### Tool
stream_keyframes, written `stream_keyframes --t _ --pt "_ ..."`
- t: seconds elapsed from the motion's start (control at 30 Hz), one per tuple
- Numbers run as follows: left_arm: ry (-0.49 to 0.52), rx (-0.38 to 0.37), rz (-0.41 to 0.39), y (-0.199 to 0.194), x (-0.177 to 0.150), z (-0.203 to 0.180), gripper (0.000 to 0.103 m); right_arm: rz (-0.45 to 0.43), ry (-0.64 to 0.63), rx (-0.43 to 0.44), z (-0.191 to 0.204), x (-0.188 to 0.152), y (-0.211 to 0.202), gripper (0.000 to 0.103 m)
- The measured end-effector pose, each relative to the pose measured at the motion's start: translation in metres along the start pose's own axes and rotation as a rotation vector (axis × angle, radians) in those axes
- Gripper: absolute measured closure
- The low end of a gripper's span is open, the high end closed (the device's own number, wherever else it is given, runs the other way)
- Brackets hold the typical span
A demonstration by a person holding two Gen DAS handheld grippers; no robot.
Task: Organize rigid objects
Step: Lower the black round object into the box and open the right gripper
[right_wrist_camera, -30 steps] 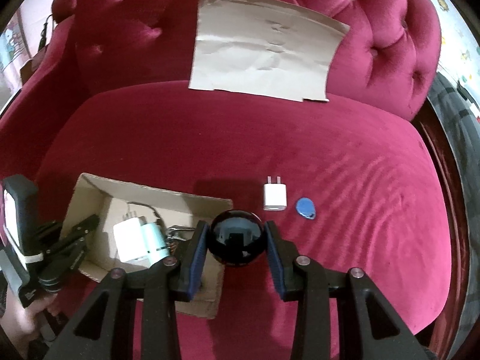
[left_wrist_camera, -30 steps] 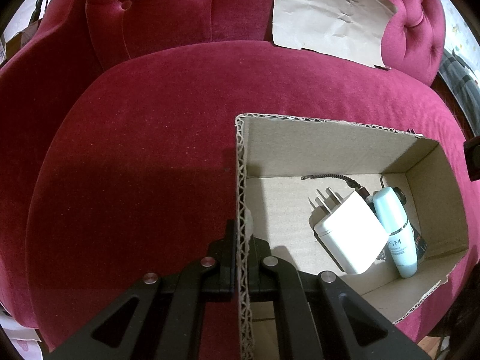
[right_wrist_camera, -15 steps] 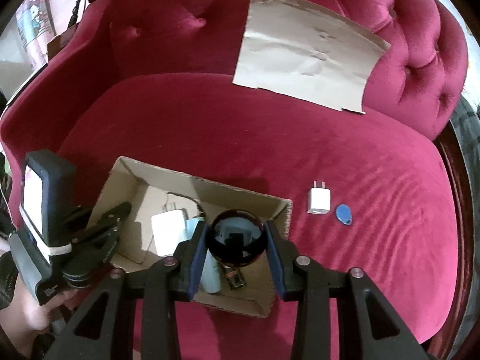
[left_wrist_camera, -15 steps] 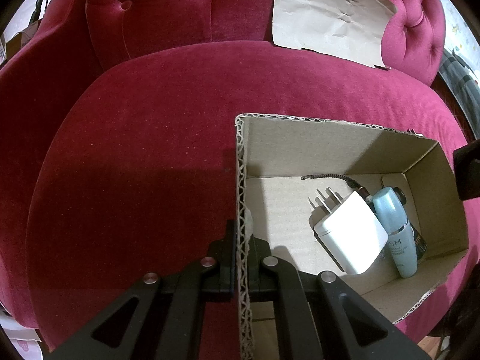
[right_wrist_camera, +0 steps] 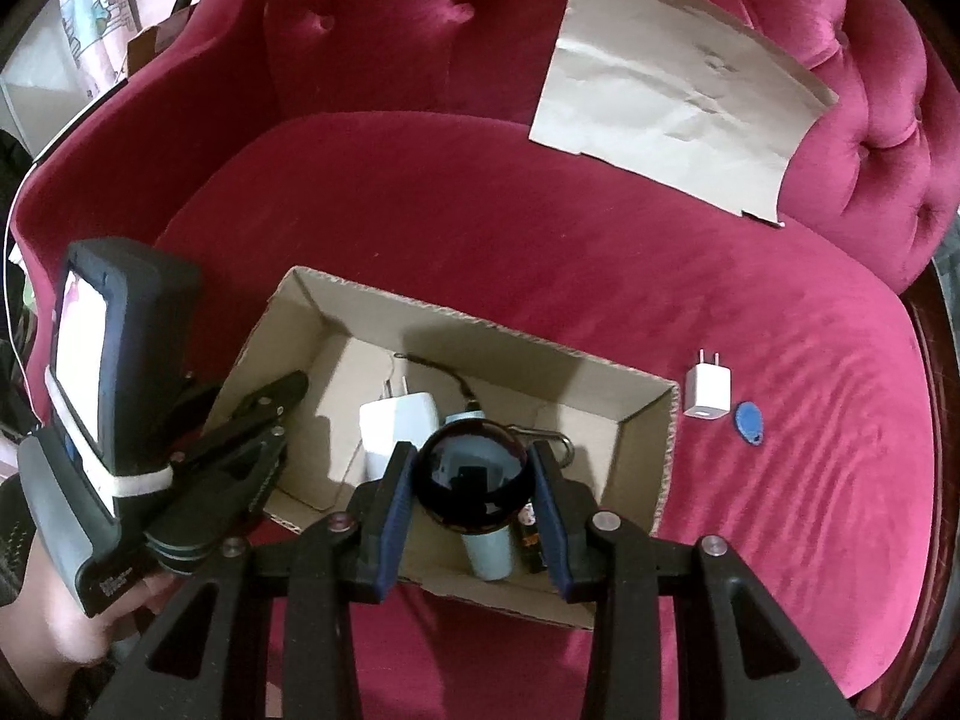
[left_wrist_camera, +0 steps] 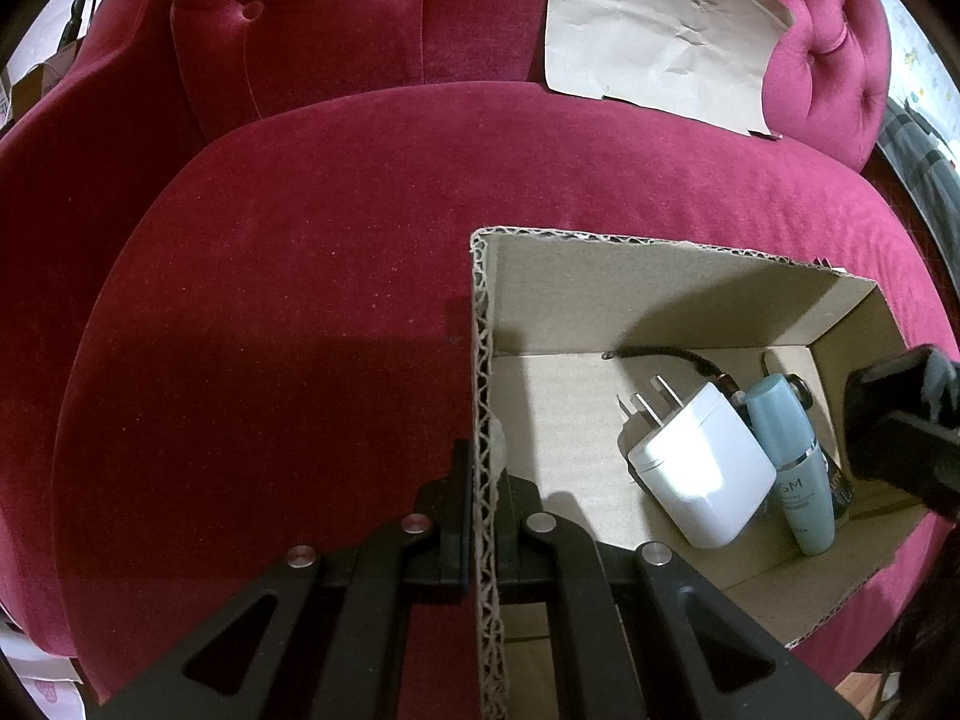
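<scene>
A home living room: tufted crimson velvet sofa [right_wrist_camera: 540, 228], household clutter alongside.

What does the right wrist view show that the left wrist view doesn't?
Only the right wrist view: the black ball in the right gripper above the box, plus the small white charger and blue tag on the sofa seat.
Only the left wrist view: the left gripper up close, clamped on the box wall.
Both: the cardboard box, large white charger and teal bottle.

Glossy black ball [right_wrist_camera: 474, 477] above open cardboard box [right_wrist_camera: 645, 450].
</scene>
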State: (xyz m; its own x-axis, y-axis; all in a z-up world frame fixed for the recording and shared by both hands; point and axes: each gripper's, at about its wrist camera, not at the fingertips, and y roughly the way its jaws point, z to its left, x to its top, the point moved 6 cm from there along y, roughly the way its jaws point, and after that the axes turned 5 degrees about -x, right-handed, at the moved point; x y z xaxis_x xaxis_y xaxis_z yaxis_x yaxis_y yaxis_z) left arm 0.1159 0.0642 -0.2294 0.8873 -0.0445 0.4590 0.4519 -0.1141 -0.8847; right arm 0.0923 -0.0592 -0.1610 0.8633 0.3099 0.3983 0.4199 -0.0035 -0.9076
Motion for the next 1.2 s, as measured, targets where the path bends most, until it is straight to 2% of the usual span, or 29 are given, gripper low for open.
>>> stream_keyframes --t 0.33,0.87,0.93,0.97,1.13,1.2 --pt "-0.001 -0.001 0.001 0.000 0.000 0.000 0.100 0.025 -0.003 0.002 0.011 -0.004 0.016 0.063" --pt "-0.001 -0.001 0.001 0.001 0.001 0.000 0.100 0.024 0.030 0.004 0.007 0.001 0.022 0.062" --pt "-0.001 0.000 0.001 0.001 0.000 0.000 0.100 0.017 0.036 -0.003 0.004 0.003 0.021 0.047" --pt "-0.001 0.000 0.001 0.001 0.001 0.000 0.100 0.012 0.040 -0.009 0.003 0.004 0.020 0.044" --pt "0.000 0.001 0.001 0.001 0.000 -0.001 0.100 -0.007 0.054 -0.032 -0.002 0.007 0.016 0.007" --pt "0.001 0.002 0.000 0.001 0.001 -0.001 0.100 -0.010 0.062 -0.040 -0.004 0.008 0.017 0.003"
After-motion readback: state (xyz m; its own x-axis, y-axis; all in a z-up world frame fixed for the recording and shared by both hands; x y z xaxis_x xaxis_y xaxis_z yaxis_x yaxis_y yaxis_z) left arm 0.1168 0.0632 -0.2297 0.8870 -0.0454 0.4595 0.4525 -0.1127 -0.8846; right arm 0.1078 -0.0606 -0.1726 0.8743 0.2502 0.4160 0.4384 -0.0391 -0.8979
